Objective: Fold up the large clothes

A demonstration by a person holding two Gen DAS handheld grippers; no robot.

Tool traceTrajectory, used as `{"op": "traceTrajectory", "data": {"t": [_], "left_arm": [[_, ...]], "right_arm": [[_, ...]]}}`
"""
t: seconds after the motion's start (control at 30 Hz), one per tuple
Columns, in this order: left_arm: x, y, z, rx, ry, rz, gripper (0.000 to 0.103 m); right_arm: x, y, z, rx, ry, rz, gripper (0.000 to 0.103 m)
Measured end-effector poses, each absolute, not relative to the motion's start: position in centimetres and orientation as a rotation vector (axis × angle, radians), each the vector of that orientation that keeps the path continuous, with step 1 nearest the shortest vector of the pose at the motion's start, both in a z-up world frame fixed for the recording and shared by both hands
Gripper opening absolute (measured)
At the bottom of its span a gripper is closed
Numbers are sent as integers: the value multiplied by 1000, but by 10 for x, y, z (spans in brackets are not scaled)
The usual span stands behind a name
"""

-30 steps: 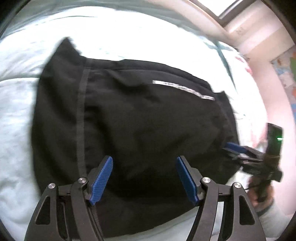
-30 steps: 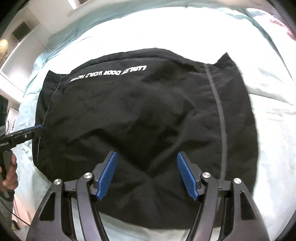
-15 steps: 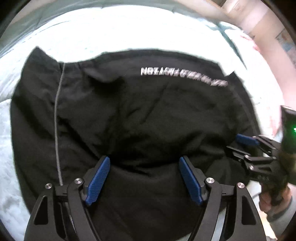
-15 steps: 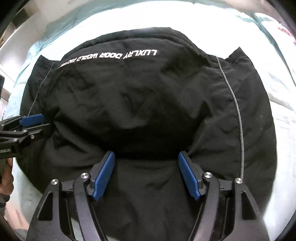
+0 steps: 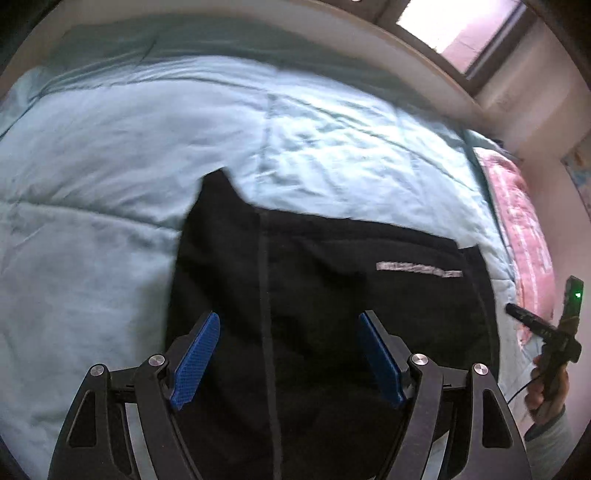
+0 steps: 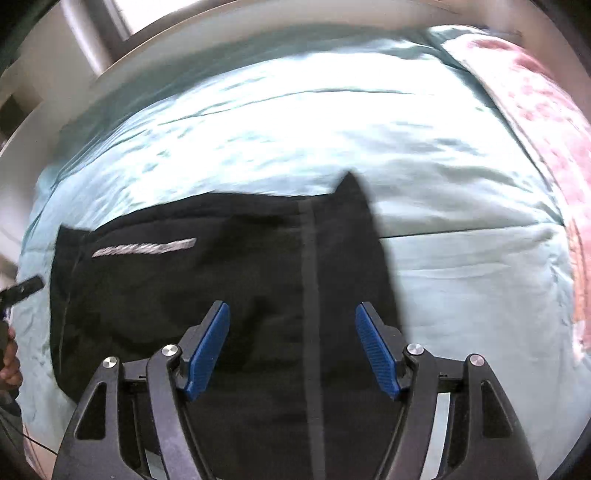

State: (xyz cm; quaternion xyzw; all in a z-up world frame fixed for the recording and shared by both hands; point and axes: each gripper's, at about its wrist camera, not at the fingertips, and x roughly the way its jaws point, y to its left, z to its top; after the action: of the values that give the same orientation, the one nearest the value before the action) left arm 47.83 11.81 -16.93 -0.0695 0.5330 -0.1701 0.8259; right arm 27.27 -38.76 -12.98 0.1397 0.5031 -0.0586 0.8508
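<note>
A black folded garment (image 5: pixel 332 314) with a white line of lettering (image 5: pixel 417 268) and a grey seam stripe lies flat on a light blue quilt (image 5: pixel 147 166). It also shows in the right wrist view (image 6: pixel 221 295). My left gripper (image 5: pixel 288 350) is open and empty above the garment's near part. My right gripper (image 6: pixel 291 347) is open and empty above the garment's right half. The right gripper also shows at the right edge of the left wrist view (image 5: pixel 532 321), off the garment's side. The left gripper's tip shows at the left edge of the right wrist view (image 6: pixel 22 290).
The quilt (image 6: pixel 461 295) covers the bed all around the garment. A pink patterned blanket (image 6: pixel 535 92) lies along the far right side. A window (image 5: pixel 461 33) and wall stand beyond the bed. A hand (image 5: pixel 546 391) holds the right gripper.
Both grippers have pulled back and tilted up from the garment. The garment now sits lower in both views and more of the quilt shows. Both stay open and empty.
</note>
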Motion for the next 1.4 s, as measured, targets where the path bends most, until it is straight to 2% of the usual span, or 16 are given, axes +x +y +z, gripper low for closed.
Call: {"op": "traceTrajectory", "data": {"t": [0.17,0.4,0.53,0.67,0.77,0.97,1.17,1.2,1.27,1.33,1.4], "left_arm": [[483,146,-190,-169,1189,-263,78],[485,185,-229,-486,1267,-313,78],[486,187,-261,-604,1323,-348,78],[483,179,-298,-700,1414,-416,78],[480,174,-311,-754,1421,-469,78],[481,163,-319,-784,1424,-526,78],[487,143,-331,-801,1441,-533,78],[486,141,-328,-785,1435,-527,77],[481,141,-319,-768,1410,-525,57],[473,141,-304,-742,1371,-537,43],[462,138,-283,-731,1324,-563,40]], "right_arm": [[257,-454,-150,320,1124,-182,73],[258,-480,-189,550,1166,-54,73],[263,-480,-216,657,1185,12,73],[264,-490,-247,806,1193,53,84],[260,-495,-258,891,1186,100,85],[254,-489,-257,860,1212,198,85],[273,-483,-284,925,1222,211,86],[277,-481,-286,931,1215,223,80],[277,-475,-282,910,1200,246,68],[273,-471,-272,863,1183,255,55],[264,-465,-254,851,1138,273,44]]}}
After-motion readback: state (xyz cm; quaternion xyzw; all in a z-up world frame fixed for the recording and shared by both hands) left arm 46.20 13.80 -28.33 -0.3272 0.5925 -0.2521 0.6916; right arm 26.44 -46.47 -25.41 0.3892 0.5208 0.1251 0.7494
